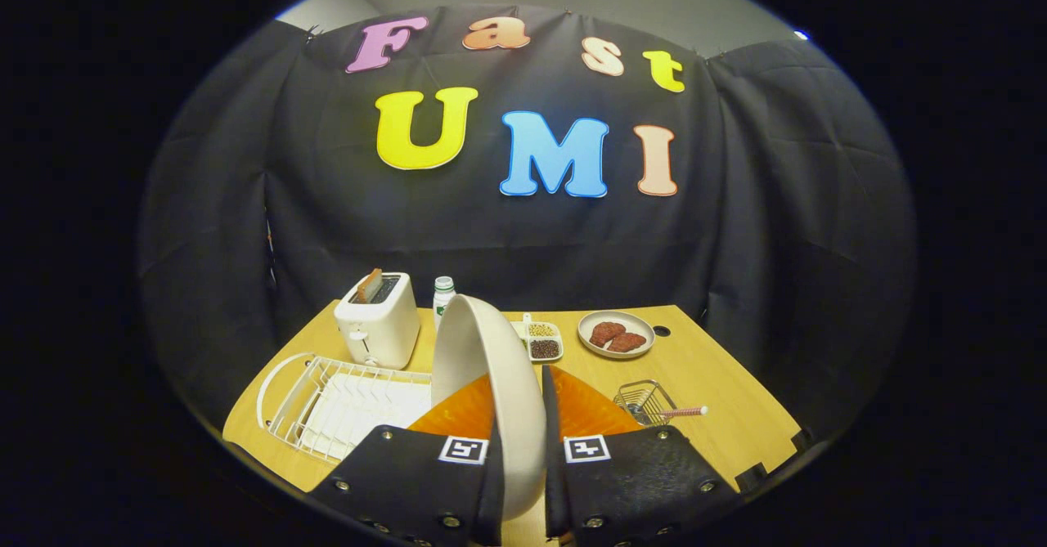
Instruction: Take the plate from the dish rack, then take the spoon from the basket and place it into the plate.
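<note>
Hand-held gripper (522,481) raised above the light wooden tabletop (720,383); its two fingers pinch a round cream-white ceramic plate (491,392), one finger on each face; plate stands on edge between them, rim running up and away beyond the fingertips, hollow side turned toward the left finger; plate hangs clear of the table.

White wire dish rack (327,404) lies on the table left of the fingers, just beyond the left one; ribbed white tray inside it; no dish visible in its slots.

Small metal wire basket (644,400) sits right of the fingers, near the right one; a spoon with a pale pink handle (683,411) rests in it, handle sticking out over the basket's rim toward the right; bowl end down among the wires, hard to make out.

Further back: white two-slot toaster (378,322) with a brown slice standing in one slot, behind the rack; white plastic bottle with green cap (443,292) just beside the toaster, partly behind the plate's rim; small white divided dish of seeds or beans (541,341) right of the plate; shallow beige plate holding two reddish-brown meat pieces (616,334) further right, well apart from the basket.
</note>
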Demonstrator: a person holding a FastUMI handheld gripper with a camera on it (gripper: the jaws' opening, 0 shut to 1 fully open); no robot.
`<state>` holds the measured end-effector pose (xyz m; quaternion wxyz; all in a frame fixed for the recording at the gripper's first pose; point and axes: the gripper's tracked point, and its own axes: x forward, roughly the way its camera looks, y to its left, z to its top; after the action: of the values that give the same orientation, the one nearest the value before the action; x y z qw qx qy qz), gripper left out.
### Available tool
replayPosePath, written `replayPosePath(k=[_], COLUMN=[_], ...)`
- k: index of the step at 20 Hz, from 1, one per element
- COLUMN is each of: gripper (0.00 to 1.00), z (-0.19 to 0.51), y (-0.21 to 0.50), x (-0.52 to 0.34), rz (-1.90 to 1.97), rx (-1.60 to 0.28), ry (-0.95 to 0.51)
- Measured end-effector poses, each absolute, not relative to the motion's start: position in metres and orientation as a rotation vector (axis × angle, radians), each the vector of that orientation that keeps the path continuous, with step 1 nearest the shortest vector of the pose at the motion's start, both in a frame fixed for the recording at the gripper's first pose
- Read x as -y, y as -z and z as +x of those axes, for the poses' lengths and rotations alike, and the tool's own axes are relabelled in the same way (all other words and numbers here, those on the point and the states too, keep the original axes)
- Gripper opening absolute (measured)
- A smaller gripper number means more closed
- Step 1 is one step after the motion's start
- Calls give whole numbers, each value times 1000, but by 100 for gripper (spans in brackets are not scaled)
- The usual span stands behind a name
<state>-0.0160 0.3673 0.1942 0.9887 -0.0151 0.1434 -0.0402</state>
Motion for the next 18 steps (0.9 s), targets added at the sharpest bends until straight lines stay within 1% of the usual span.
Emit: replayPosePath(k=[7,13,18], gripper=[20,20,20], z=[-78,-126,-148], y=[-165,-120,-71], x=[-356,-352,-343], rz=[12,124,254], rx=[-333,-424,-517], ry=[77,67,79])
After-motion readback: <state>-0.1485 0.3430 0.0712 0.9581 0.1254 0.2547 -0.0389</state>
